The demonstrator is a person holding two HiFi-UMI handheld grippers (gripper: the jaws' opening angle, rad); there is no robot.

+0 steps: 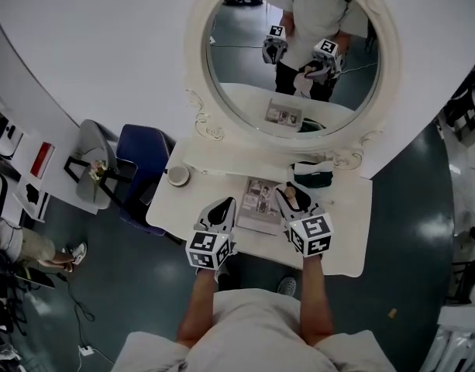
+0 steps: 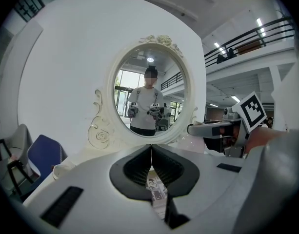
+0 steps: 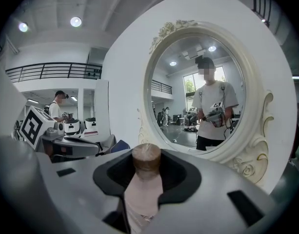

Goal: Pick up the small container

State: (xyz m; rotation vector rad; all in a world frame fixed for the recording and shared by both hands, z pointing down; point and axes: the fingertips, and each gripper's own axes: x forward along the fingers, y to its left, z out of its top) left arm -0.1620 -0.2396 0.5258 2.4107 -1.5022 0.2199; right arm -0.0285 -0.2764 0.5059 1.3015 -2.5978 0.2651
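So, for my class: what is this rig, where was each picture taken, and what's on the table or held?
No robot: a person holds a two-jaw gripper in each hand. The head view looks down from their head onto a white dressing table with an oval mirror; each gripper view looks along that tool's jaws. On the table lie a booklet, a round pot and a dark case. The right gripper grips the small container, pale with a brown cap; the left gripper is shut, empty.
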